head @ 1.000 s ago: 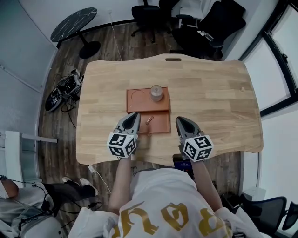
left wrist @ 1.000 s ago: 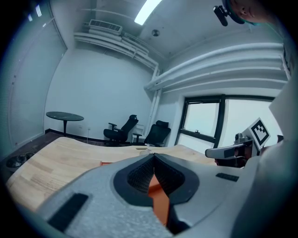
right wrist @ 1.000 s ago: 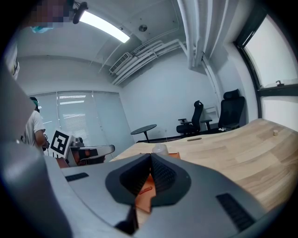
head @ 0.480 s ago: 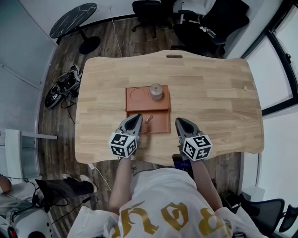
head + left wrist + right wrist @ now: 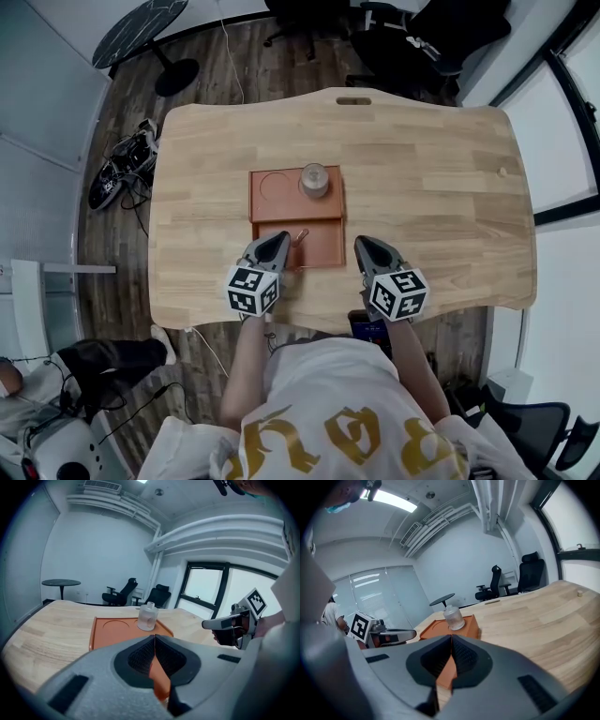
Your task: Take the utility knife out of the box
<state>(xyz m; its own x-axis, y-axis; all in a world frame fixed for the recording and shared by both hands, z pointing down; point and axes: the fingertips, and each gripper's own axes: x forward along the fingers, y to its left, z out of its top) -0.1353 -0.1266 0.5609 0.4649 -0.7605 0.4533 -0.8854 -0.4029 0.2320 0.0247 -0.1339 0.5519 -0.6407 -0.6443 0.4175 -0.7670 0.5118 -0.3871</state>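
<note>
Not much has moved in the last second. The left tool [image 5: 277, 242] sits at the same near-left corner of the box [image 5: 323, 255], the right tool [image 5: 366, 246] is parked just off the box's near-right corner, and really only the head camera has drifted a bit. Both tools are closed with nothing between the pads.

The utility knife [image 5: 300, 236] is a small thing lying flat in the near compartment of the box, close to the divider and just past the left tool's tip.

My guesses on what could go wrong:
- The jaws have to open first. Go in closed and the tool will probably just shove the knife against the divider.
- The knife looks low and flat, so a pinch could skid off it.
- If a tool leans on the rim, the box may slide or tip. The clear jar [image 5: 314, 179] at the far compartment's edge could then wobble.

Nothing really blocks the way. The jar and the round recess [image 5: 275, 190] are behind the divider, and the rest of the surface [image 5: 431, 187] is bare. Office chairs [image 5: 412, 37] stand beyond the far edge and cables [image 5: 117, 183] lie on the floor, all well apart from the action.
</note>
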